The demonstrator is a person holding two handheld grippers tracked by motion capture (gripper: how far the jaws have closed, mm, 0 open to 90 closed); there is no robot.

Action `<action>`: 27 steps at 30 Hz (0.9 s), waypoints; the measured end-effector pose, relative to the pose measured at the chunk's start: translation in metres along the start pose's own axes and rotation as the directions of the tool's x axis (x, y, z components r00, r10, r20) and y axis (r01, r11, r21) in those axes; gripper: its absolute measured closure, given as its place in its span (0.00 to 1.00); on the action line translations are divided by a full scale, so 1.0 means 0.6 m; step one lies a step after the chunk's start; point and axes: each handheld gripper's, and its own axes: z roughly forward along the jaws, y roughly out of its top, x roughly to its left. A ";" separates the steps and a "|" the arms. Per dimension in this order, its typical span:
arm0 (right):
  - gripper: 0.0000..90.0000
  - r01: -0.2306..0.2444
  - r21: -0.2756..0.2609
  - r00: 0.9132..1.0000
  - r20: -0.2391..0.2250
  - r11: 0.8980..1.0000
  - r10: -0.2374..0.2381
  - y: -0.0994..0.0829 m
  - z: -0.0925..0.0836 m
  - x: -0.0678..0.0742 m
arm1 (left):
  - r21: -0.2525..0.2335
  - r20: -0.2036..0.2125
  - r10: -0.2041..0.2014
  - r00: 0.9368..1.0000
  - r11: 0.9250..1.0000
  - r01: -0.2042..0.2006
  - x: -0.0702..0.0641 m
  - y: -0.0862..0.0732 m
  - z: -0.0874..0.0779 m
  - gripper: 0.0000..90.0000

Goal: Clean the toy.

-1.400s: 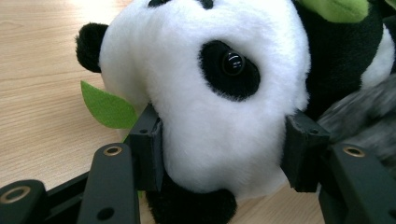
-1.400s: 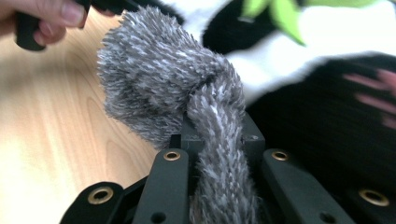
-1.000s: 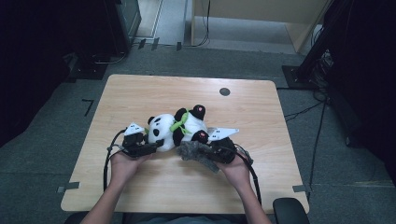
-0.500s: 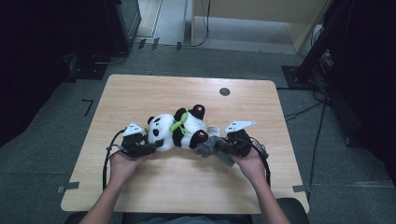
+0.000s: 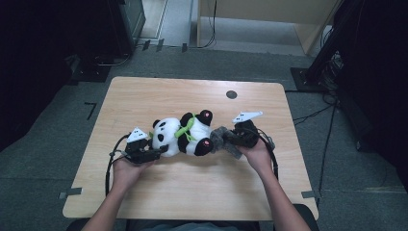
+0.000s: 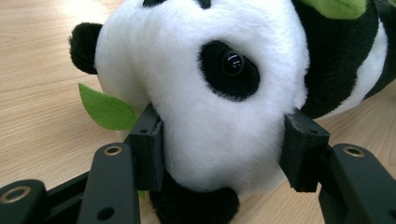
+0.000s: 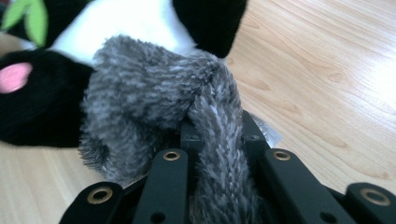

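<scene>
Panda plush [image 5: 185, 134] was laid on its side at the middle of the wooden table [image 5: 144, 96]. Its head was clamped by the left gripper [image 6: 219, 154], while a grey fuzzy sock [image 7: 163, 107] beside its feet was pinched tight by the right gripper [image 7: 217, 140].

Black-and-white plush panda [image 5: 185, 136], pink paw pads, green leaf scarf [image 5: 184, 130] at its neck. Mottled grey knitted cloth [image 7: 163, 107] at its 3 o'clock. Black jaws both sides. Pale wood-grain table [image 5: 192, 192], dark round spot [image 5: 231, 94] at 1 o'clock.
</scene>
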 end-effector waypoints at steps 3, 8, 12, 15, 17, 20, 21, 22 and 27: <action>0.87 -0.012 -0.009 1.000 0.008 1.000 0.012 0.005 0.005 -0.010 | -0.002 -0.002 0.003 1.000 1.000 -0.003 0.001 0.000 0.000 0.47; 0.86 -0.033 -0.041 0.999 0.026 0.999 0.034 0.004 0.007 -0.031 | -0.009 0.001 -0.003 1.000 1.000 0.003 0.003 -0.001 0.001 0.46; 0.87 -0.080 -0.074 0.996 0.031 0.994 0.082 -0.003 0.006 -0.054 | -0.012 -0.003 -0.005 1.000 1.000 0.005 0.003 0.000 0.001 0.45; 0.87 -0.100 -0.086 0.993 0.051 0.991 0.104 -0.006 0.002 -0.068 | -0.017 -0.004 -0.013 1.000 1.000 0.013 0.003 0.001 0.000 0.45; 0.86 -0.110 -0.103 0.991 0.066 0.989 0.117 -0.009 -0.003 -0.078 | -0.018 -0.009 -0.010 1.000 1.000 0.010 0.003 0.002 0.000 0.45; 0.86 -0.125 -0.120 0.986 0.095 0.985 0.137 -0.014 -0.012 -0.093 | -0.019 -0.011 -0.012 1.000 1.000 0.012 0.002 0.002 0.000 0.46; 0.86 -0.126 -0.122 0.985 0.102 0.985 0.139 -0.015 -0.014 -0.098 | -0.019 -0.011 -0.012 1.000 1.000 0.011 0.002 0.002 0.000 0.46; 0.86 -0.133 -0.134 0.983 0.110 0.982 0.148 -0.020 -0.015 -0.105 | -0.019 -0.011 -0.011 1.000 1.000 0.011 0.002 0.002 0.000 0.46; 0.86 -0.182 -0.133 0.971 0.131 0.974 0.199 -0.036 -0.015 -0.134 | -0.021 -0.014 -0.002 1.000 1.000 0.002 0.003 0.002 0.001 0.46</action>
